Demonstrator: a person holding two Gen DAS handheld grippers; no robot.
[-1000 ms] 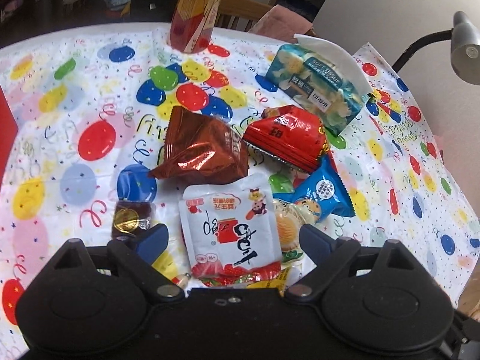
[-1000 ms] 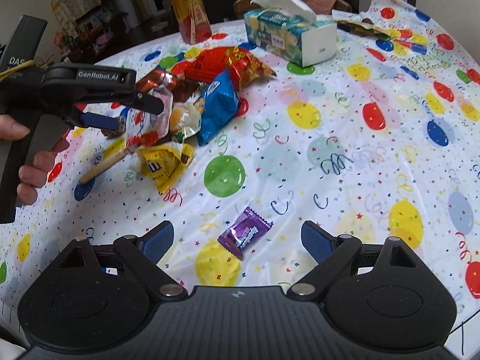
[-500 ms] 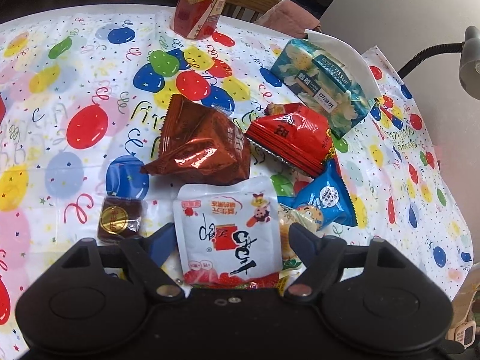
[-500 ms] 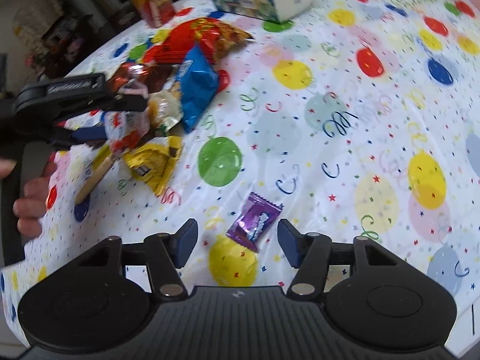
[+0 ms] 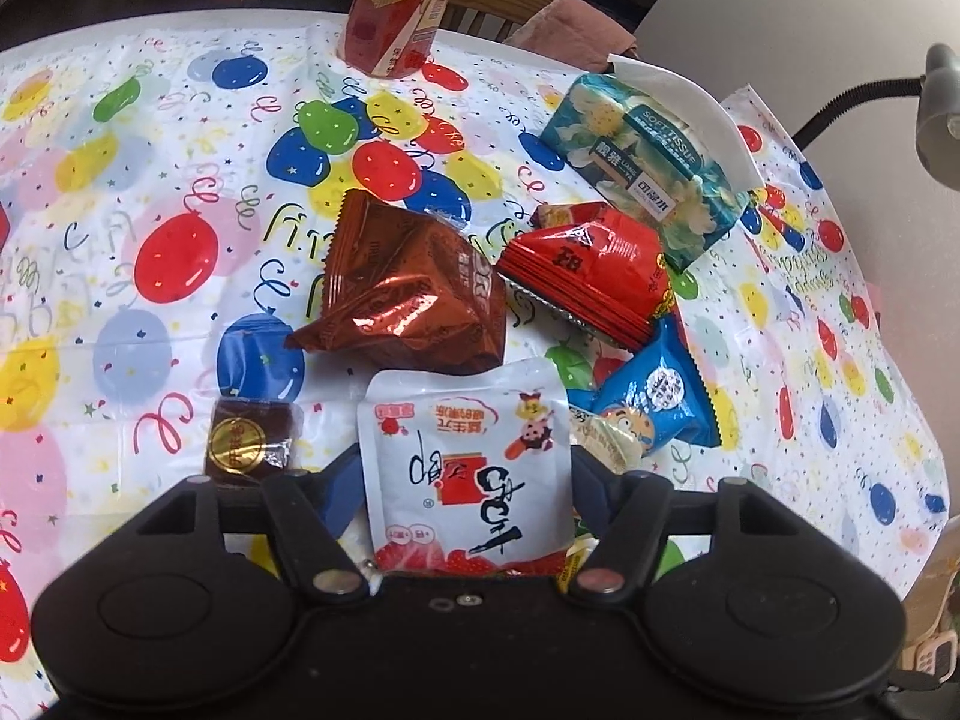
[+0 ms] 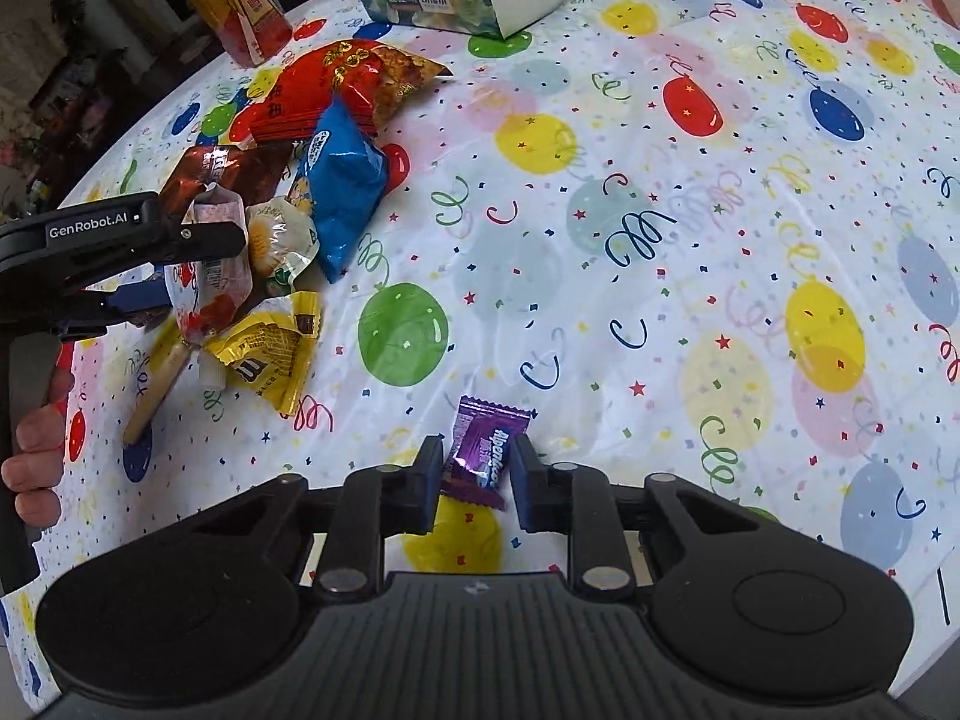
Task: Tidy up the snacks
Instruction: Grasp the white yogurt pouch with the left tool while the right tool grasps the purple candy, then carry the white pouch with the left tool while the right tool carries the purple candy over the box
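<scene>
Left wrist view, lower centre: the left tongs (image 5: 465, 480) are closed on a white snack pouch (image 5: 465, 468), one finger at each side edge. Above the pouch, mid-frame, lie a brown foil bag (image 5: 408, 300), a red bag (image 5: 588, 276) and, to the right, a blue packet (image 5: 660, 396); a small dark chocolate with a gold seal (image 5: 249, 435) rests at lower left. A tissue pack (image 5: 648, 168) occupies the upper right and a drink bottle (image 5: 402, 6) the top centre, all on the balloon-print tabletop (image 5: 150, 210). Right wrist view, lower centre: the right tongs (image 6: 474, 480) are narrowed around a purple candy (image 6: 486, 450) and grip its sides. At left, a yellow packet (image 6: 264, 354) lies on the tabletop just below the held pouch.
</scene>
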